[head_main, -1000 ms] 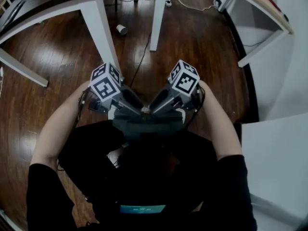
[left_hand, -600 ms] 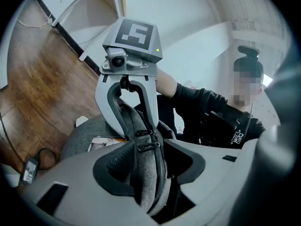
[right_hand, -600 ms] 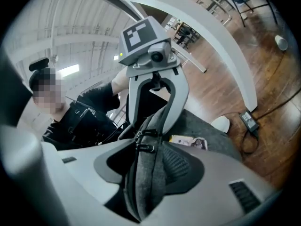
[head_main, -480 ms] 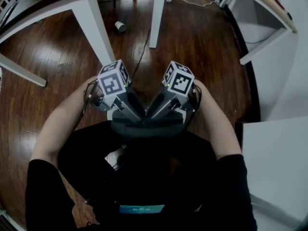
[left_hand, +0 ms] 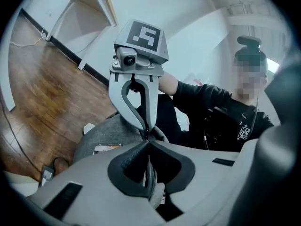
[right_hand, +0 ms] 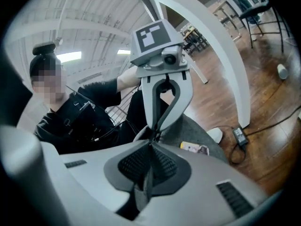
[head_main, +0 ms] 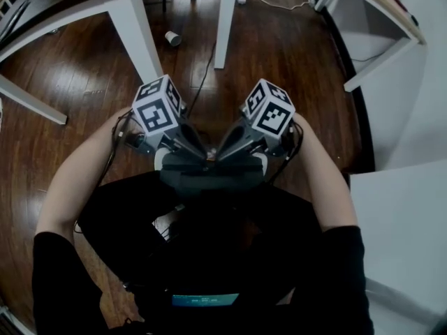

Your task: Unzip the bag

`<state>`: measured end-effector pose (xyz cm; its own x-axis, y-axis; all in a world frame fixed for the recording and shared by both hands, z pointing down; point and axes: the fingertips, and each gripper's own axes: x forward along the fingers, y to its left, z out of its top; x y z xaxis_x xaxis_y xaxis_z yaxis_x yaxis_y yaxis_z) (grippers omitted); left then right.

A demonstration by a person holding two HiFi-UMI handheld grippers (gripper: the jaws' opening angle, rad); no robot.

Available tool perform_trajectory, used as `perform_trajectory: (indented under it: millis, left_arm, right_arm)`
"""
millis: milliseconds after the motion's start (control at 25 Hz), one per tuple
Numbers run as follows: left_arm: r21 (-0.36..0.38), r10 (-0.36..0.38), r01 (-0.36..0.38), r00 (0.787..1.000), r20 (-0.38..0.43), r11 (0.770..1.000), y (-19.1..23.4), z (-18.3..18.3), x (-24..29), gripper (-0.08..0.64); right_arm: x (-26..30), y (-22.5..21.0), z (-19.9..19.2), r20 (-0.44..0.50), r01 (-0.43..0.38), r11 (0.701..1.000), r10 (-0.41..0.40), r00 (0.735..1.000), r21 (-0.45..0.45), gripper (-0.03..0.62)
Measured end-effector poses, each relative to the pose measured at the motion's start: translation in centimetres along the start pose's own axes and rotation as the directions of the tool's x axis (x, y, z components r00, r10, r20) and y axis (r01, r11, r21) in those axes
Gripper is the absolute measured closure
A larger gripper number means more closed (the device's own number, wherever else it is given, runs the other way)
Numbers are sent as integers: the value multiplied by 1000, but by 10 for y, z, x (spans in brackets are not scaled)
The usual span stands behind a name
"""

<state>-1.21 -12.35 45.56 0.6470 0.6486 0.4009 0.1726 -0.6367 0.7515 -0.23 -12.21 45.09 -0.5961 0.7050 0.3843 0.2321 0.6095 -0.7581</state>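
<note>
A grey fabric bag (head_main: 209, 181) lies on the person's lap, and its printed label (right_hand: 194, 148) shows. Both grippers hang just above it, tip to tip. My left gripper (head_main: 202, 160) has its jaws shut, and I see nothing between the pads (left_hand: 136, 161). My right gripper (head_main: 214, 160) is closing its jaws. In the left gripper view its fingers (left_hand: 146, 126) meet at the tips with nothing visible between them. The left gripper's fingers (right_hand: 155, 126) show the same way in the right gripper view. The bag's zipper is hidden.
White table legs (head_main: 223, 26) stand on the wooden floor ahead. A paper cup (head_main: 172, 38) and a black cable (head_main: 204, 75) lie between them. A power adapter (right_hand: 240, 134) sits on the floor, and a white surface (head_main: 398, 236) is close on the right.
The two grippers stay tip to tip over the bag. Their marker cubes have tilted and drifted slightly apart and upward. The bag has not moved.
</note>
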Motion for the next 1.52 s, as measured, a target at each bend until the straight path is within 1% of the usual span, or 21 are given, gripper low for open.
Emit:
perform_trajectory:
  millis: [80, 120, 200, 280, 320, 360, 440, 520, 560, 640, 720, 800, 840, 920, 1000, 1080, 1280, 1400, 1520]
  left_arm:
    - [12, 86, -87, 996, 25, 996, -3, 2, -1, 552]
    - [16, 136, -137, 990, 46, 990, -4, 3, -3, 554]
    - [11, 238, -241, 965, 107, 970, -5, 3, -7, 552]
    - [-28, 332, -332, 927, 177, 943, -5, 1, -11, 552]
    - [-60, 372, -368, 904, 209, 928, -5, 0, -12, 552]
    - [-95, 409, -397, 881, 237, 913, -5, 0, -13, 552]
    - [-171, 470, -438, 834, 289, 882, -6, 0, -15, 552]
    - [-250, 514, -451, 786, 345, 857, -5, 1, -18, 552]
    - [-291, 530, -446, 762, 373, 846, -4, 0, -20, 552]
    - [-379, 556, -417, 715, 424, 826, -1, -2, -26, 552]
    - [-460, 580, -376, 662, 474, 804, 0, -4, -30, 554]
    - [-514, 606, -349, 610, 510, 784, 0, -4, -33, 554]
    - [-530, 618, -344, 587, 523, 775, 0, -6, -34, 554]
    - [-546, 638, -349, 550, 539, 762, 2, -9, -36, 554]
    - [-542, 656, -378, 525, 543, 751, 4, -11, -41, 554]
    - [-533, 668, -406, 509, 543, 743, 4, -11, -44, 555]
    - [-541, 693, -433, 474, 544, 721, 1, -20, -50, 555]
    - [-562, 705, -428, 458, 541, 708, 1, -33, -56, 555]
    - [-580, 720, -428, 435, 540, 693, 0, -45, -64, 555]
  right_arm:
    - [-1, 2, -1, 23, 84, 996, -83, 996, -10, 574]
    - [-3, 2, -1, 47, 133, 991, -132, 990, -9, 574]
    - [-8, 1, 2, 113, 233, 973, -231, 966, 3, 575]
    - [-11, 2, 4, 181, 328, 944, -328, 927, 31, 577]
    - [-12, 3, 4, 211, 373, 926, -377, 902, 58, 577]
    - [-13, 4, 3, 241, 413, 906, -424, 873, 98, 577]
    - [-15, 3, 1, 303, 466, 863, -505, 808, 196, 578]
    - [-20, 2, -1, 356, 488, 827, -562, 747, 281, 580]
    - [-23, 2, -1, 376, 492, 813, -581, 722, 311, 580]
    - [-25, 3, -2, 412, 511, 787, -617, 670, 347, 580]
    - [-28, 5, -2, 447, 550, 746, -665, 598, 375, 580]
    - [-30, 7, -2, 473, 583, 704, -708, 525, 405, 580]
    - [-30, 6, -3, 482, 592, 688, -722, 497, 420, 580]
    - [-31, 5, -7, 493, 599, 666, -740, 457, 444, 581]
    - [-36, 2, -13, 499, 607, 647, -755, 426, 461, 581]
    - [-41, 1, -17, 499, 617, 630, -767, 402, 471, 581]
    - [-47, 2, -28, 512, 606, 611, -781, 358, 509, 581]
    - [-52, 5, -39, 519, 586, 604, -787, 333, 541, 581]
    - [-59, 7, -48, 520, 573, 590, -798, 306, 568, 583]
